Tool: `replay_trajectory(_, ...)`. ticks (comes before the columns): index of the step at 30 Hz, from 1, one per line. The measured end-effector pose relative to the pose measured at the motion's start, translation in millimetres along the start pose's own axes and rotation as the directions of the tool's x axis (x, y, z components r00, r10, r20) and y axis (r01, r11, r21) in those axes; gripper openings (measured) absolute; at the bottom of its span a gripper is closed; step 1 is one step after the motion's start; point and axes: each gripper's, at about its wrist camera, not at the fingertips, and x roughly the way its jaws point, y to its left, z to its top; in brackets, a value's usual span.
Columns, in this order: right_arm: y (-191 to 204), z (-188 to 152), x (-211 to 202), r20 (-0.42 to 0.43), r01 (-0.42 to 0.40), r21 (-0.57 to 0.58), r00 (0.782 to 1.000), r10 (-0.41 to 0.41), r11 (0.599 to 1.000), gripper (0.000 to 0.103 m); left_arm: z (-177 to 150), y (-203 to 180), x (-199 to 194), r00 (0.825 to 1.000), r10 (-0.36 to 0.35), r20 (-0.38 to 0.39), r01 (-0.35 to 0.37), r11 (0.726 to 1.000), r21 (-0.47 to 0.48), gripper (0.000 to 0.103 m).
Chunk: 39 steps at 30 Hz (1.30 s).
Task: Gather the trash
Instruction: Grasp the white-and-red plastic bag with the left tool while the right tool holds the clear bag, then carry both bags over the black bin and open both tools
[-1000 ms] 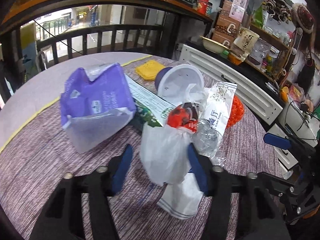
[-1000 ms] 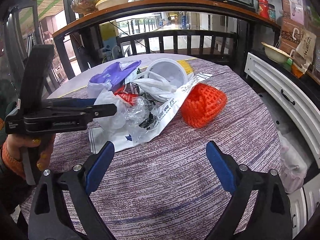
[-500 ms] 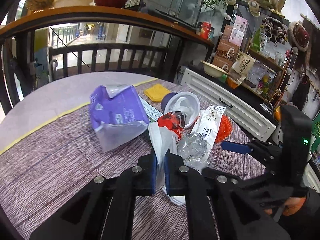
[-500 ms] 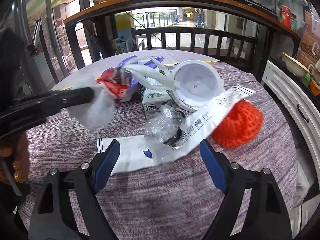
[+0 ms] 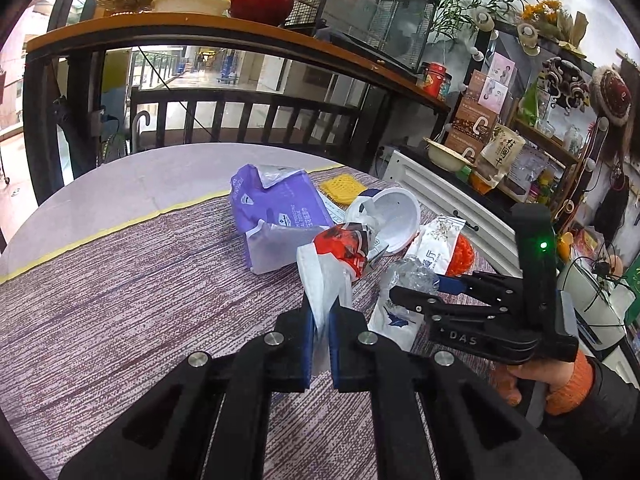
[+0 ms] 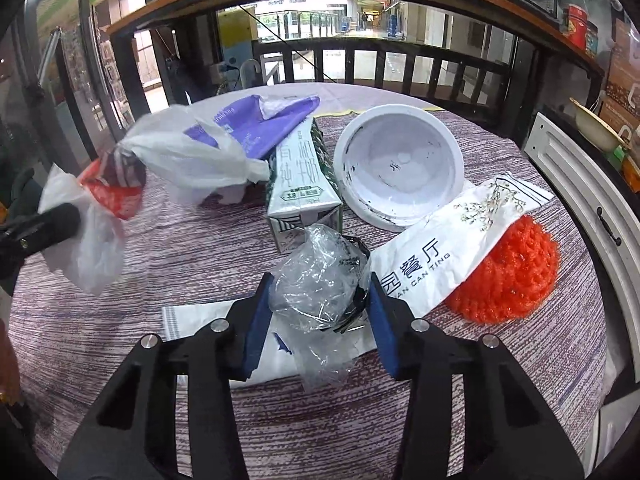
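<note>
My left gripper (image 5: pixel 320 320) is shut on a white plastic bag (image 5: pixel 320 280) with a red print and holds it above the table; the bag also shows in the right wrist view (image 6: pixel 92 224). My right gripper (image 6: pixel 318 300) has its jaws around a crumpled clear plastic wrap (image 6: pixel 320 280), with both pads touching its sides. The wrap lies on a flat white paper bag (image 6: pixel 224 320). The right gripper also shows in the left wrist view (image 5: pixel 420 292).
On the round table (image 6: pixel 200 256) lie a purple pack (image 6: pixel 256 120), a milk carton (image 6: pixel 300 184), a white bowl on its side (image 6: pixel 400 164), a white sleeve with print (image 6: pixel 452 240), an orange foam net (image 6: pixel 512 276) and a yellow pad (image 5: pixel 344 188). A white cabinet (image 6: pixel 580 184) stands right.
My left gripper closed on the white bag and lifted it left. My right gripper moved forward and narrowed its jaws around the clear wrap.
</note>
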Motion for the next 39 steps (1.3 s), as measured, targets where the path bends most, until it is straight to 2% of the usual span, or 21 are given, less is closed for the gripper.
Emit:
replay_trajectory(12,7,-26,-68,0.102,-0.058,0.016,0.993,0.056,0.998,0.045,-7,-28,-23,0.998,-0.059,0.035,0.058,0.998,0.028,0.007)
replay_trajectory(20,-14,-57,-113,0.140,-0.030,0.059,0.990,0.022,0.998,0.045,-16,-69,-28,0.990,-0.140,0.026,0.138,0.987,0.084,0.007)
replay_trajectory(31,-66,-118,-176,0.158,0.113,0.188,0.977,-0.143,0.976,0.045,-31,-132,-19,0.962,-0.271,-0.035,0.273,0.948,0.165,0.007)
replay_trajectory(36,-97,-145,-193,0.131,0.178,0.297,0.966,-0.225,0.938,0.045,-35,-165,-13,0.941,-0.332,-0.057,0.337,0.919,0.204,0.007)
replay_trajectory(39,-120,-164,-199,0.091,0.226,0.375,0.956,-0.278,0.899,0.045,-38,-183,-6,0.926,-0.368,-0.084,0.377,0.902,0.209,0.007)
